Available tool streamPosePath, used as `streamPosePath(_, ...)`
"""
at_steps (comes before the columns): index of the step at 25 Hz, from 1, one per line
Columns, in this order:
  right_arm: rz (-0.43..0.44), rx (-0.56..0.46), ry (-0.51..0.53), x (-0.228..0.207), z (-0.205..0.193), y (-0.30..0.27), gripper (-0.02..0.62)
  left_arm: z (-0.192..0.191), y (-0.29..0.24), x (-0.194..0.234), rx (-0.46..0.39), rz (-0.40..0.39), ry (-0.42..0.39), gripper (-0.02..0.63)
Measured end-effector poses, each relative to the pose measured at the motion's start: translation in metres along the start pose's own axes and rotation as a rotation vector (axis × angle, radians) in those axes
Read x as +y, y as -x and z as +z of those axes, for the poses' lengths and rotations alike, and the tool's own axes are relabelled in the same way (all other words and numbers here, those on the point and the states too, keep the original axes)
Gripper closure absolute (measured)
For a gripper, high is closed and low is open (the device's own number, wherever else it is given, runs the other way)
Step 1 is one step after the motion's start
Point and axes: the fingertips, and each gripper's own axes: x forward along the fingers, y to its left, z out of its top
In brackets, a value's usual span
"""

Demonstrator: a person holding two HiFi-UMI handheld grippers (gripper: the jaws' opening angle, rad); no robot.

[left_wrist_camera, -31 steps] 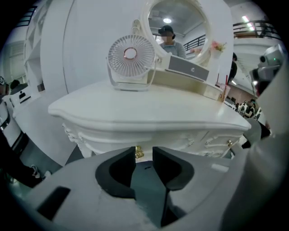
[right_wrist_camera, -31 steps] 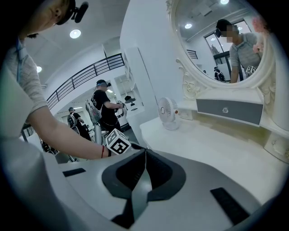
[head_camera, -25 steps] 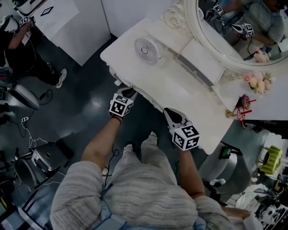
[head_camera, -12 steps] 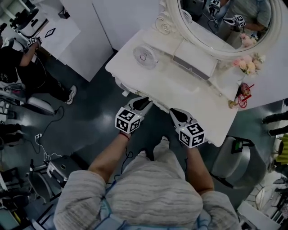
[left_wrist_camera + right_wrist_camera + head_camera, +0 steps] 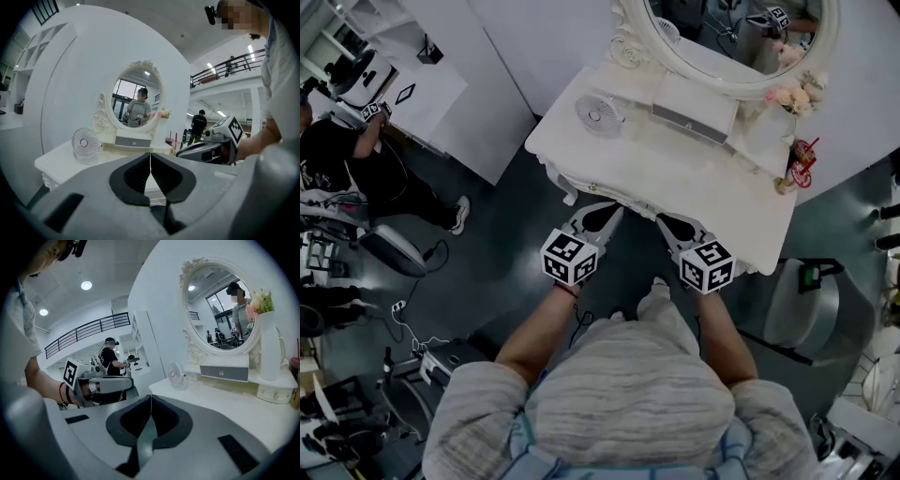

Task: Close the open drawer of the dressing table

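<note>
The white dressing table stands ahead of me. A small grey-fronted drawer under the mirror looks flush with its white unit, as the left gripper view and the right gripper view also show. My left gripper hangs just before the table's front edge; its jaws have just been closing and now meet with nothing between them. My right gripper is beside it, apart from the table, its jaws shut and empty. No drawer sticks out of the table's front edge.
On the tabletop are a small white fan, an oval mirror, a vase of pink flowers and a red cup. A silver bin stands at the right. Another person works at the far left.
The left gripper has come away from the table's front left edge, risen, and its jaws have shut. The right gripper has shifted a little. Both now sit side by side before the table.
</note>
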Motion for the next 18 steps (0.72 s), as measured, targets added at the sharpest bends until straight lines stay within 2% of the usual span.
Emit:
streamPosePath(7, 0.010, -0.023, 0.051, 0.042, 0.004, 0.022, 0.586, 0.006, 0.043, -0.028, -0.039, -0.023, 0.003, 0.591)
streamPosePath(18, 0.044, -0.056, 0.041, 0.088, 0.000, 0.051, 0.586, 0.015, 0.091, -0.069, -0.089, -0.048, -0.019, 0.591)
